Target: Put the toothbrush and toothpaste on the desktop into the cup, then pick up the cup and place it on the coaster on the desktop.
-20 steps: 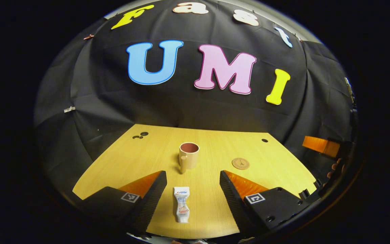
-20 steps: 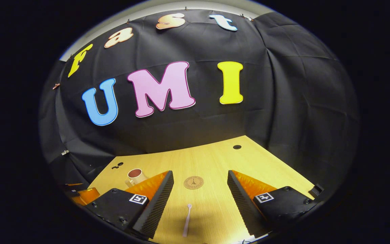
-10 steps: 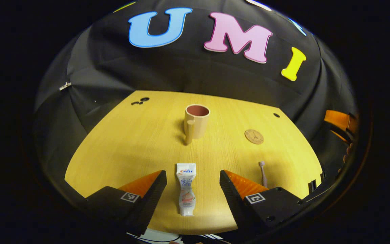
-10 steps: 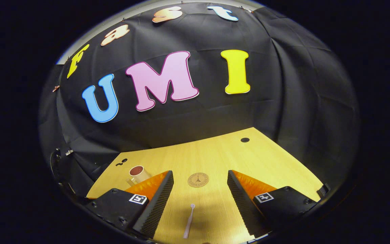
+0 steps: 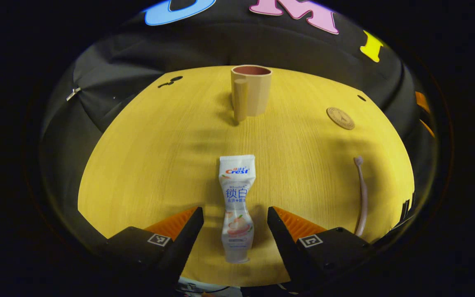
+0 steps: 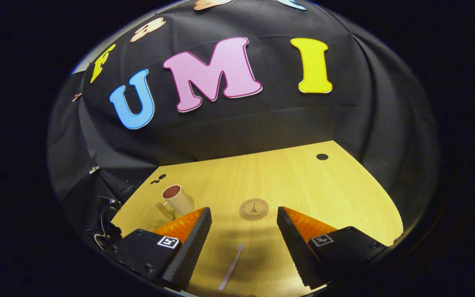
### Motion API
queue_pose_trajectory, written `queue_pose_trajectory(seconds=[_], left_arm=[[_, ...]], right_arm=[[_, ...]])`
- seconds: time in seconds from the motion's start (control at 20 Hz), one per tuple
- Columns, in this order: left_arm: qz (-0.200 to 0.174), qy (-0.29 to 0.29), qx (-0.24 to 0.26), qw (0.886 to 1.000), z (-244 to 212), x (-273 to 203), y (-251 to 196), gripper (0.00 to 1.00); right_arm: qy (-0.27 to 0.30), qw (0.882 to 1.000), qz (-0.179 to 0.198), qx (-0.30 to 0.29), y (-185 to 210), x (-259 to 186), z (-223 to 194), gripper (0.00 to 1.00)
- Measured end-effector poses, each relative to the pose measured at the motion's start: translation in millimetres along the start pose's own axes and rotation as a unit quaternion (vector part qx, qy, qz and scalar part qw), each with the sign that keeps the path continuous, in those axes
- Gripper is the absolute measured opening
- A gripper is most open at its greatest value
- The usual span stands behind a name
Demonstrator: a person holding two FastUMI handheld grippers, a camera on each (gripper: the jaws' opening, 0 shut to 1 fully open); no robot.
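Note:
A white toothpaste tube [image 5: 236, 206] lies on the yellow wooden desktop [image 5: 159, 148], its lower end between the fingers of my open left gripper [image 5: 235, 227], which is not touching it. A beige cup [image 5: 252, 91] with a handle stands farther back. To its right lies the round brown coaster [image 5: 340, 118]. A thin pink toothbrush [image 5: 361, 194] lies at the right. In the right gripper view the toothbrush [image 6: 231, 267] lies between the fingers of my open right gripper [image 6: 243, 237], with the coaster [image 6: 254, 209] just beyond and the cup [image 6: 177, 199] to the left.
The black cloth wall closes the desktop's far side. Small dark holes sit at the far left [image 5: 170, 81] and far right [image 5: 361, 97] of the desktop. Some dark cables [image 6: 107, 225] hang off the desktop's left edge in the right gripper view.
My left gripper has tilted down and moved in over the toothpaste, so the tube now reaches between its fingers. My right gripper has shifted slightly forward above the toothbrush.

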State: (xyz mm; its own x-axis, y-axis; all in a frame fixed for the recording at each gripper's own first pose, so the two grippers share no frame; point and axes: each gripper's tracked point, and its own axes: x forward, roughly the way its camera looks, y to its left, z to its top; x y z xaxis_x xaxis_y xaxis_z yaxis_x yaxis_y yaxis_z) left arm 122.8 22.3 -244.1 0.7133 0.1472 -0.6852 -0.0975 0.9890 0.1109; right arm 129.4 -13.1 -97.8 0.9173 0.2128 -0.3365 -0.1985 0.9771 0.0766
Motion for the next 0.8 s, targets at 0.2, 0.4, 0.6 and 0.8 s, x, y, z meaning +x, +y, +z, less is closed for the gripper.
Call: queue_pose_trajectory(seconds=[0.2, 0.4, 0.6, 0.8], left_arm=[[0.008, 0.007, -0.021, 1.0, 9, 10, -2, 0.96], [0.001, 0.021, -0.014, 1.0, 14, 15, -5, 0.88], [-0.005, 0.038, 0.001, 0.999, 17, 21, -6, 0.48], [-0.02, 0.047, 0.024, 0.998, 18, 17, -7, 0.33]], right_arm=[[0.033, 0.999, 0.005, 0.008, -8, 9, -18, 0.98], [0.055, 0.998, 0.005, 0.015, -12, 12, -32, 0.99], [0.08, 0.996, -0.008, 0.03, -14, 12, -50, 0.98], [0.114, 0.992, -0.028, 0.053, -9, 9, -75, 0.99]])
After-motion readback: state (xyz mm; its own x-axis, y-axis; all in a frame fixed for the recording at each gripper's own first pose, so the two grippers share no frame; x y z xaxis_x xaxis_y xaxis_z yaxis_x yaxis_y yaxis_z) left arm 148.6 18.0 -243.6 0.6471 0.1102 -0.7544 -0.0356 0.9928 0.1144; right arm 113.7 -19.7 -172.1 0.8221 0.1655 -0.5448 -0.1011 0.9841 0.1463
